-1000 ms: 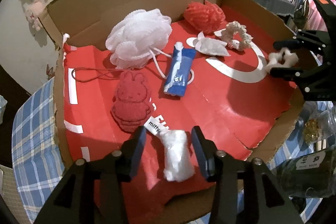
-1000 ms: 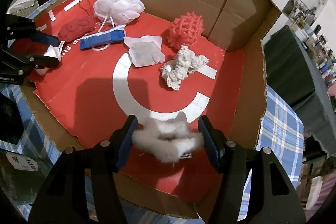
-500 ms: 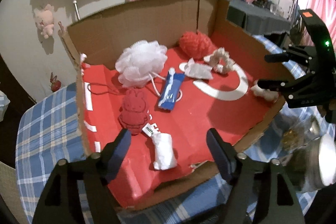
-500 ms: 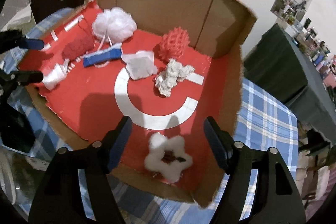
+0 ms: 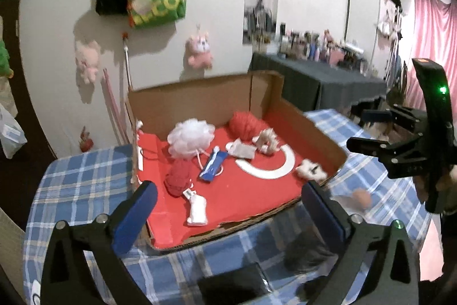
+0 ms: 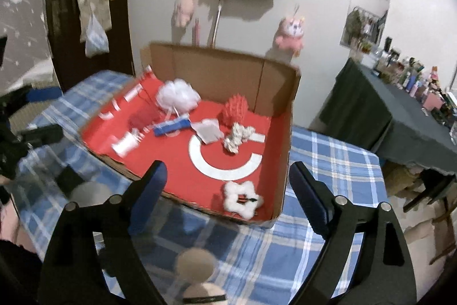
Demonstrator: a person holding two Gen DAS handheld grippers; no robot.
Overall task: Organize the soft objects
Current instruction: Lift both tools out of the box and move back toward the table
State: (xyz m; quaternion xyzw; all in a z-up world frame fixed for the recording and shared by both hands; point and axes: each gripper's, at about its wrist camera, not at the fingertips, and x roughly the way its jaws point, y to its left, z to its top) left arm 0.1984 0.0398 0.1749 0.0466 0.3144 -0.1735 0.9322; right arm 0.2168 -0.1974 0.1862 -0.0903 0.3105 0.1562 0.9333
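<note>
Both my grippers are empty and their jaws have just been opening: the left gripper [image 5: 228, 207] stands spread wide with nothing between its pads, and the right gripper [image 6: 228, 185] is likewise apart with nothing held. The soft things all lie in the cardboard box [image 5: 322, 130] on the checked tablecloth [image 6: 328, 162], ahead of and below both grippers. Nearest my left one is the small white roll [image 5: 197, 209], lying near the box's front edge with its long axis running roughly away from me, in line with the way the gripper points. Just beyond it sits the red plush [image 5: 178, 179], then the blue packet [image 5: 212, 166] and the white mesh puff [image 5: 190, 137] toward the back wall. Nearest my right one is the white star-shaped ring [image 6: 242, 199], flat in the front right corner of the box, just beyond and slightly right of the midpoint between the jaws. I judge both items placed, so the coming move depends on whether anything soft is left outside the box; the blurred shapes on the cloth in front I cannot make out. Both grippers point downward at a slant toward the box.
</note>
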